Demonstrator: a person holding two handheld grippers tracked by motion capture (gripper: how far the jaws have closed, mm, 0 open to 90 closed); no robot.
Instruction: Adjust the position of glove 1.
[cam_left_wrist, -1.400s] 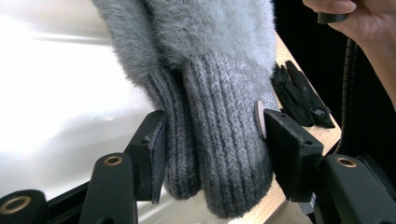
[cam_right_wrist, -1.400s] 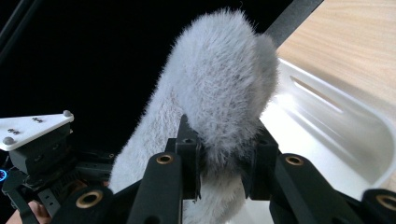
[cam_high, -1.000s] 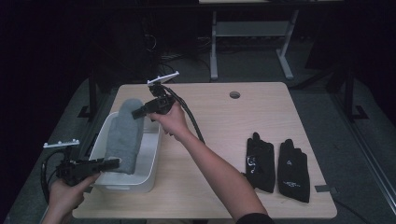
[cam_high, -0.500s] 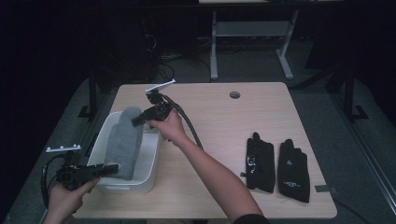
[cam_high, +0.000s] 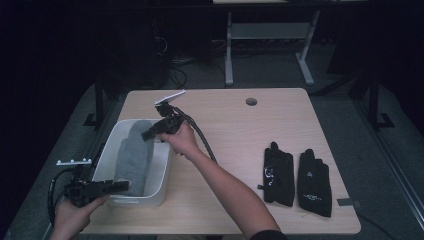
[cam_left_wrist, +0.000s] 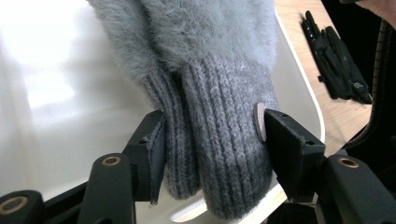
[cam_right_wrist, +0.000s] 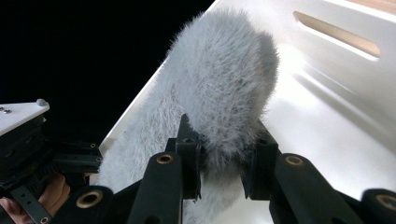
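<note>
1. While both tongs hold it, the grey mitten (cam_high: 134, 155) lies in the white bin (cam_high: 162, 167) at the left of the high view, so the step in hand appears to be laying it down inside.
2. In the left gripper view, the left tongs (cam_left_wrist: 212, 135) are clamped on the ribbed cuff (cam_left_wrist: 210, 140), one pad on each side.
3. In the right gripper view, the right tongs (cam_right_wrist: 219, 158) pinch the fluffy tip (cam_right_wrist: 224, 93) above the bin's floor.
4. In the high view, the mitten's long axis runs from lower left to upper centre along the bin, cuff toward the bottom edge, fuzzy end pointing away.
5. Next, the tongs would likely need to lower, let go and lift clear without dragging the fabric.
6. Two black gloves (cam_high: 297, 175) lie side by side on the worktop (cam_high: 230, 120) at lower right, well apart from the bin.
</note>
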